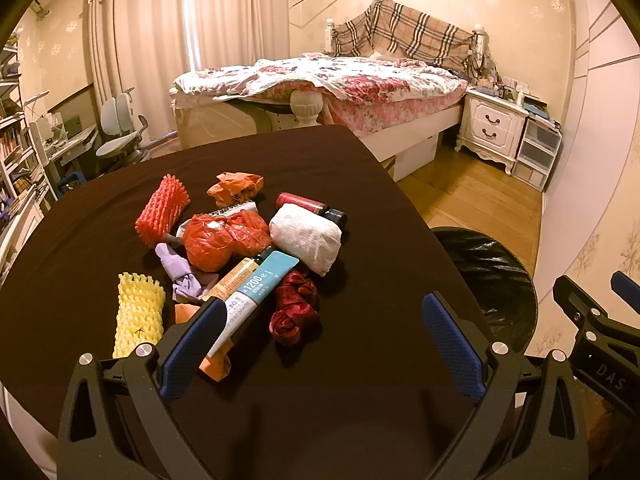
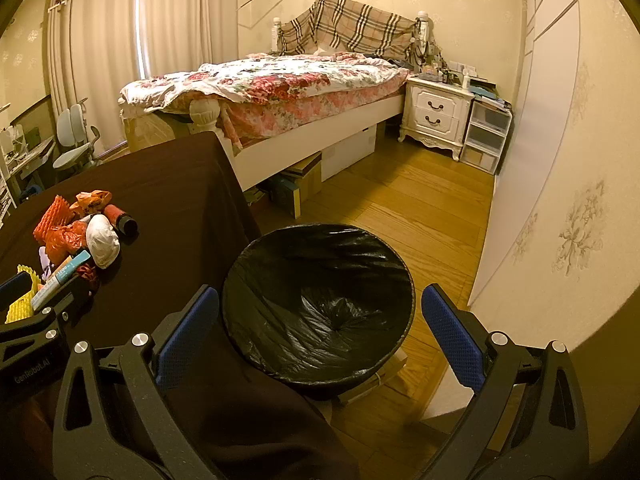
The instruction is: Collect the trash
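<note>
In the left wrist view we are looking at a pile of trash lying on the table covered with dark brown cloth. From the centre of the pile, the red foam fruit net is lying at ten o'clock, the crumpled orange plastic wrapper at twelve, the white paper-wrapped roll at three, and the yellow foam fruit net at eight. The knotted red plastic bag is sitting in the middle, and the teal and white tube is leaning out toward us. We are judging all these things as light and soft; the bags and nets will crush easily, so a pinch across the middle should do. The tube is stiffer and smooth, so we would take it across its flat body. The left gripper is standing wide apart and empty, with its left finger just over the tube's near end; whether it is touching we cannot tell.

In the right wrist view the right gripper is also spread wide and carrying nothing. It is hovering above the round bin lined with a black plastic bag, which is standing on the wooden floor beside the table, at four o'clock from the pile. The bin seems empty.
</note>
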Demonstrator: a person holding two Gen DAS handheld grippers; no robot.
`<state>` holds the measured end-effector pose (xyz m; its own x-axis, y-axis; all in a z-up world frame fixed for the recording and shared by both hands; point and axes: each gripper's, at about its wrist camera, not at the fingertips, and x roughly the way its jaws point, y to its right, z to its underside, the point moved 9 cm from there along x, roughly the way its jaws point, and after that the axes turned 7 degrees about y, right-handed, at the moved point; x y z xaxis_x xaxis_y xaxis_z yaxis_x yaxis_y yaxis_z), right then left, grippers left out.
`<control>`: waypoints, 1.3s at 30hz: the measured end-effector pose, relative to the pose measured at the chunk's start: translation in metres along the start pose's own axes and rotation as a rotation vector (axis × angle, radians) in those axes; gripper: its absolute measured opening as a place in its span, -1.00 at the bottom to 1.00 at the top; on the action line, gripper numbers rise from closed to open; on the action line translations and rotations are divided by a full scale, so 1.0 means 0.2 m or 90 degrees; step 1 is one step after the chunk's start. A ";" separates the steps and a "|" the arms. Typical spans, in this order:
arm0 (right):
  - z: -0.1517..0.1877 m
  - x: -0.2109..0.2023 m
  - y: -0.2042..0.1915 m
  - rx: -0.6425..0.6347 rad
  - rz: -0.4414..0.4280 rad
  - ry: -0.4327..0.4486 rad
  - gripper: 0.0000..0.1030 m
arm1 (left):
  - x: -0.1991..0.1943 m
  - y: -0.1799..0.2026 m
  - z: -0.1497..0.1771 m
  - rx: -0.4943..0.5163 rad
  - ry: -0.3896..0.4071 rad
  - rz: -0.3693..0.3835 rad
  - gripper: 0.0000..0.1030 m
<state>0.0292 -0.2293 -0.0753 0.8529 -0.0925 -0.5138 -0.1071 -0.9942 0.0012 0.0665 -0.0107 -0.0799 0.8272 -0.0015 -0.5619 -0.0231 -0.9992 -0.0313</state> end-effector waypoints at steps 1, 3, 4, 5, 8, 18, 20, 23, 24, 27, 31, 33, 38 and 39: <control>0.01 -0.03 0.03 0.000 0.000 0.000 0.92 | 0.00 0.00 0.00 0.000 0.000 0.000 0.89; 0.01 -0.02 0.04 0.000 0.000 -0.001 0.92 | 0.00 0.00 0.01 0.000 -0.001 0.000 0.89; 0.02 -0.02 0.04 0.000 0.000 -0.001 0.92 | 0.00 0.00 0.00 0.000 0.000 0.000 0.89; 0.02 -0.02 0.04 0.000 0.000 -0.002 0.92 | 0.00 0.00 0.00 0.000 -0.001 0.000 0.89; 0.02 -0.02 0.04 0.001 0.000 -0.001 0.92 | 0.00 0.00 0.00 0.000 -0.001 0.000 0.89; 0.02 -0.02 0.04 0.001 0.001 -0.002 0.92 | 0.01 0.01 0.03 0.001 -0.003 0.000 0.89; 0.01 -0.02 0.03 0.002 0.001 -0.003 0.92 | 0.01 0.01 0.02 0.001 -0.003 0.000 0.89; 0.01 -0.02 0.03 0.001 0.001 -0.004 0.92 | 0.01 0.01 0.02 0.001 -0.003 -0.001 0.89; 0.01 -0.02 0.04 0.002 0.001 -0.004 0.92 | 0.01 0.01 0.03 0.001 -0.003 -0.001 0.89; 0.02 -0.02 0.04 0.002 0.001 -0.004 0.92 | 0.01 0.01 0.02 0.000 -0.004 0.000 0.89; 0.02 -0.02 0.04 0.002 0.001 -0.004 0.92 | 0.01 0.01 0.02 0.001 -0.003 0.000 0.89; 0.01 -0.02 0.04 0.002 0.001 -0.005 0.92 | 0.01 0.01 0.02 0.001 -0.004 0.000 0.89; 0.01 -0.01 0.04 0.002 0.002 -0.005 0.92 | 0.01 0.01 0.02 0.001 -0.004 0.000 0.89; 0.01 -0.01 0.04 0.002 0.002 -0.006 0.92 | 0.01 0.01 0.02 0.000 -0.004 0.000 0.89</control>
<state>0.0244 -0.2368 -0.0763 0.8481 -0.0950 -0.5213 -0.1112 -0.9938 0.0002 0.0661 -0.0126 -0.0835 0.8234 -0.0016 -0.5674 -0.0237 -0.9992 -0.0316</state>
